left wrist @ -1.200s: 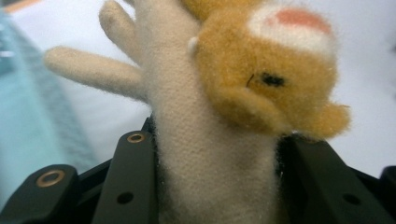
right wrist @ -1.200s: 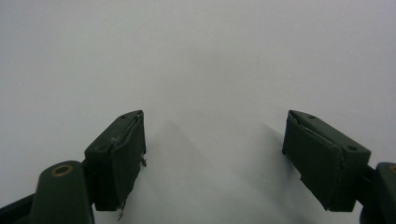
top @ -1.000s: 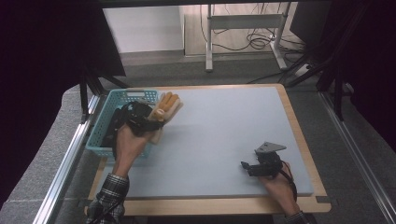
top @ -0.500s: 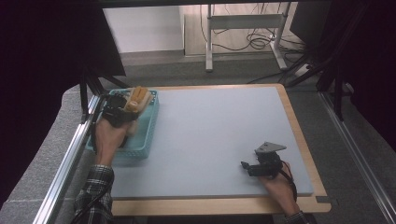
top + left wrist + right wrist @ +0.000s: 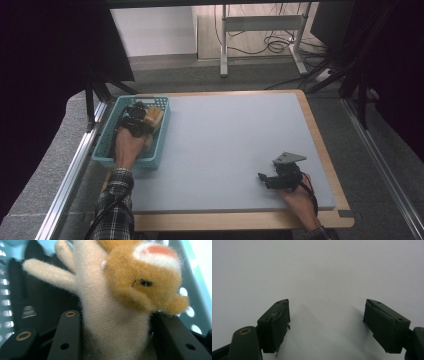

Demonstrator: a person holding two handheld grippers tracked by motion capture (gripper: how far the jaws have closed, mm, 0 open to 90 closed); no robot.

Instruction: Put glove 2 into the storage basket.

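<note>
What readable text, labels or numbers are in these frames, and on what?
None can be read.
A small pale striped mark on the dark object behind the plush toy in the basket: too blurred to read.

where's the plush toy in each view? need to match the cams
High view: plush toy at far left, over the teal basket, in the left tool.
Left gripper view: fills the centre, cream body between the two black jaws, orange head upper right.
Right gripper view: not in it; open right tool over grey mat.
Shared landmark: the teal basket's perforated wall.
</note>
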